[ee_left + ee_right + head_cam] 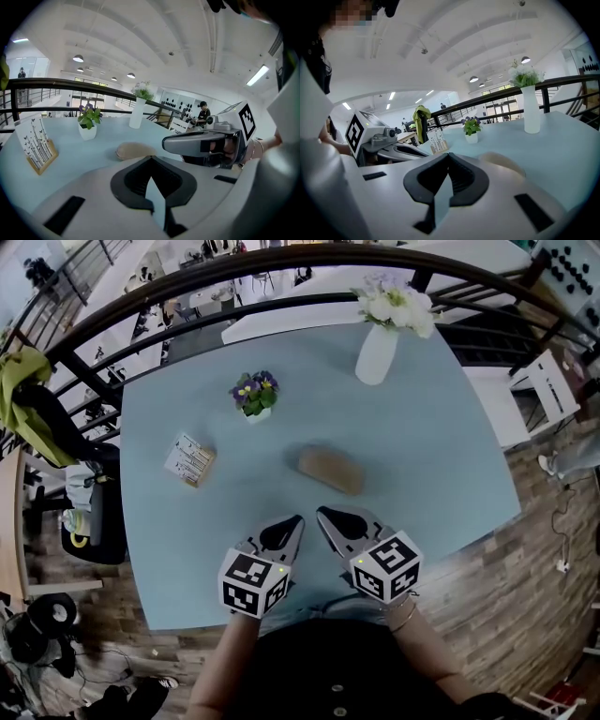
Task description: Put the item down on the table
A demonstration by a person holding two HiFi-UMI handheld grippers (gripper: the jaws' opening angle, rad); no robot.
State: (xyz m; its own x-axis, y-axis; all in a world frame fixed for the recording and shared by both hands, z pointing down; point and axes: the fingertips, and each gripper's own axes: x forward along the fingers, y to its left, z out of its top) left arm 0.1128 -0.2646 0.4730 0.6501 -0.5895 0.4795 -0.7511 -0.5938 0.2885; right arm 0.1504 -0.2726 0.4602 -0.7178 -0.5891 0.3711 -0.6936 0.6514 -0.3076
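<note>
Tan loaf-shaped item (330, 470) lies flat on the pale blue table (441, 465), just below the middle of the head view, with nothing touching it. To my eye the putting-down is done. Both tongs sit at the lower centre of that frame, near the table's close edge and back from the item. The left gripper (296, 521) and right gripper (322, 514) each have their jaws pressed together on nothing, tips angled toward one another, likely parked clear so the item rests undisturbed. Farther up stand a small potted plant (255, 397), a white vase of flowers (377, 354) and, at left, a wooden card stand (190, 461) — all well apart from it.
</note>
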